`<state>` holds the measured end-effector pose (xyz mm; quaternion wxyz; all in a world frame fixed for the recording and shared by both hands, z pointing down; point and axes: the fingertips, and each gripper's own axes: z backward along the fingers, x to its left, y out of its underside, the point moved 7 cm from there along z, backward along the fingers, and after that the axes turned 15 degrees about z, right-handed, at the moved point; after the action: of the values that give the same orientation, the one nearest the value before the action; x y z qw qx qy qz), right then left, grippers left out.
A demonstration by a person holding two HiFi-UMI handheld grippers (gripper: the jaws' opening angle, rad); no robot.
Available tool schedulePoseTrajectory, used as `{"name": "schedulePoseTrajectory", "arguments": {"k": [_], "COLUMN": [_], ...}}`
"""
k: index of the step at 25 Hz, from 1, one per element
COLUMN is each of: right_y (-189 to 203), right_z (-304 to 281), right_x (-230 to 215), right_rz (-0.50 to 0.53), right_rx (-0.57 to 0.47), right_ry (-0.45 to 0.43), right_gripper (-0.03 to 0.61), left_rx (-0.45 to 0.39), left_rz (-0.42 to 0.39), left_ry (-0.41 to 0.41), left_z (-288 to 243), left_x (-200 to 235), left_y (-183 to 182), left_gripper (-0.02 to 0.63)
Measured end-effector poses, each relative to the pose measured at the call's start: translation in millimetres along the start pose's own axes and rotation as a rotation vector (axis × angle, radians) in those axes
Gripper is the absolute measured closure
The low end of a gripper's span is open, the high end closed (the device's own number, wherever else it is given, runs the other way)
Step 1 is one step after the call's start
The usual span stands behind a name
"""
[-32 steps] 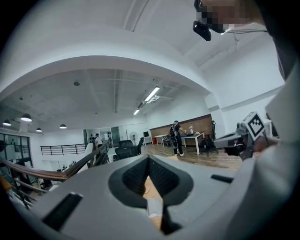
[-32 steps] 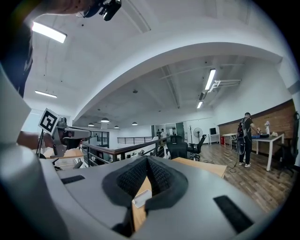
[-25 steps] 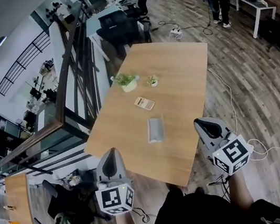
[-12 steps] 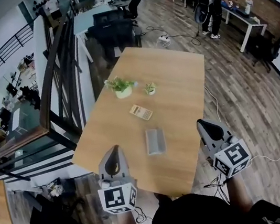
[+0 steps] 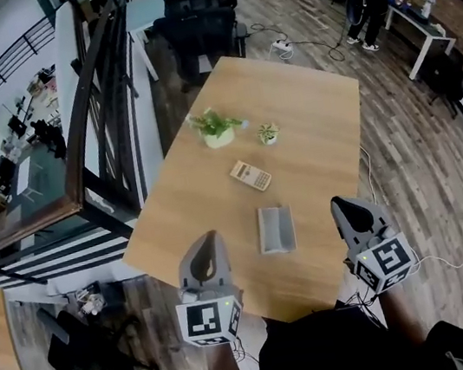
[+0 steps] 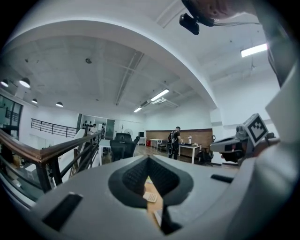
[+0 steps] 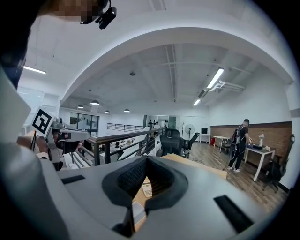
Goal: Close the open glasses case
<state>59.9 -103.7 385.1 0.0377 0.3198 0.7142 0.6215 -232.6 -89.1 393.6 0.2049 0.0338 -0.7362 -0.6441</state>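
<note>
Grey glasses case (image 5: 275,229) lies seemingly open on table (image 5: 308,114)

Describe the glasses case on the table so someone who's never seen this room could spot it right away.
Start at the long wooden table beside the railing. Near the edge closest to the person lies the glasses case, with a calculator, a leafy plant and a smaller plant farther back. It is the only plain grey oblong; the calculator is beige with keys.
</note>
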Motion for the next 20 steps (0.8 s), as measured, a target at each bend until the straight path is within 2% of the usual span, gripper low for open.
{"name": "schedulePoseTrajectory", "arguments": {"k": [4,7,11,17,20], "right_y": [6.8,14.9,24.8,35.3,46.2], "right_z": [-13.9,-15.8,-18.8,-28.2,-37.6], "right_x": [-12.8,-21.8,-33.9,-36.5,-33.7], "right_rz": [-0.046,-0.066,-0.076,-0.084,-0.132], "right_rx": [-0.074,-0.046,-0.049,-0.059,-0.037], "right_ry": [-0.001,-0.004,0.004,-0.002,-0.008], "right_gripper": [0.565,0.565,0.565,0.565,0.565], "left_rx": [-0.017,-0.013,-0.024,-0.033,-0.026], "left_rz": [-0.009,-0.051,-0.061,-0.038,0.011], "left_ry": [-0.038,-0.042,-0.024,-0.037,-0.022], "left_z": [-8.7,-14.3,-18.2,-17.2,-15.3], "left_x": [-10.5,-22.6,-37.7,-39.7,-40.3], "left_y": [-0.6,0.6,-0.5,0.6,-4.5], "left_gripper": [0.614,0.615,0.614,0.614,0.614]}}
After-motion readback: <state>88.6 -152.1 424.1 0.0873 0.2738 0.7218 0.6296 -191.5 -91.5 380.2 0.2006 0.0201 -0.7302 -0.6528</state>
